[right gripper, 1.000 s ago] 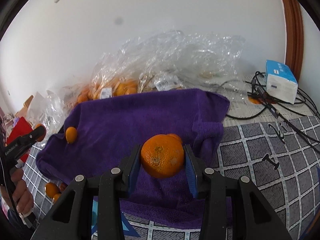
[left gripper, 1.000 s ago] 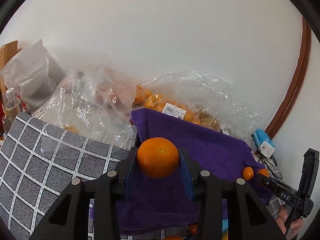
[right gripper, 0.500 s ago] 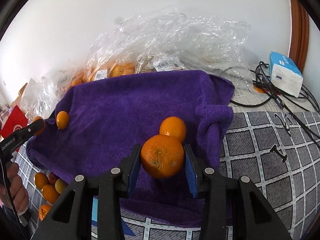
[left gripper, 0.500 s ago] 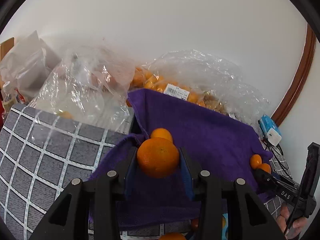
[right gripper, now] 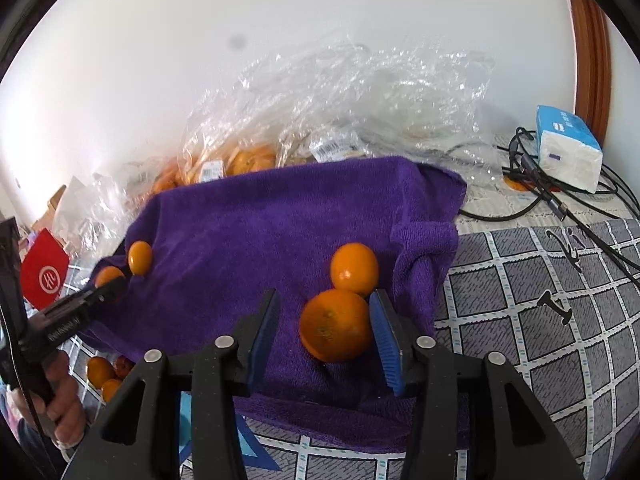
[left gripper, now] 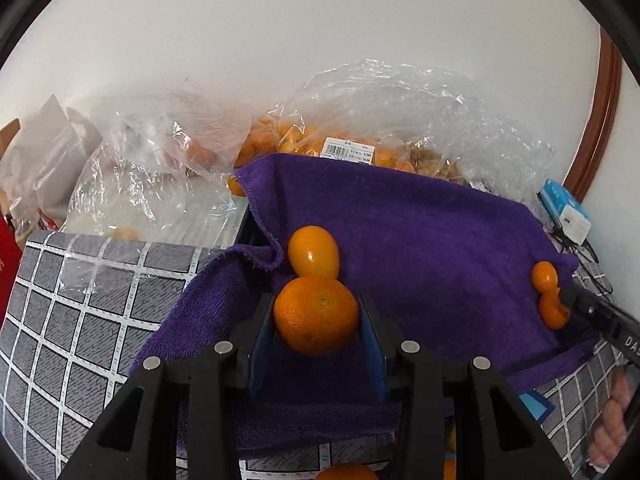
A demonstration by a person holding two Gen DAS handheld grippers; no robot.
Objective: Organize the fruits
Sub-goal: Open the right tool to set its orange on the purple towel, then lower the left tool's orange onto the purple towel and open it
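A purple towel (left gripper: 420,240) is spread over the checked table. My left gripper (left gripper: 316,300) is shut on an orange (left gripper: 316,314) just above the towel's left part, close behind a smaller orange (left gripper: 314,252). In the right wrist view my right gripper (right gripper: 326,296) has its jaws opening. Its orange (right gripper: 336,324) rests on the towel (right gripper: 260,232) against the right pad (right gripper: 386,340), with a gap to the left pad. A second orange (right gripper: 354,268) lies just beyond. Each view shows the other gripper's tip at the towel's far side: the right gripper (left gripper: 572,296), the left gripper (right gripper: 112,284).
Clear plastic bags of oranges (left gripper: 340,144) line the wall behind the towel. A blue-white tissue pack (right gripper: 568,148) and black cables (right gripper: 560,204) lie at the right. A red packet (right gripper: 44,276) and loose oranges (right gripper: 100,372) sit at the left, near a person's hand (right gripper: 60,404).
My left gripper has come lower and nearer the towel with its orange, and a second orange has come into view beyond it. My right gripper's jaws have parted, its left pad leaving the orange.
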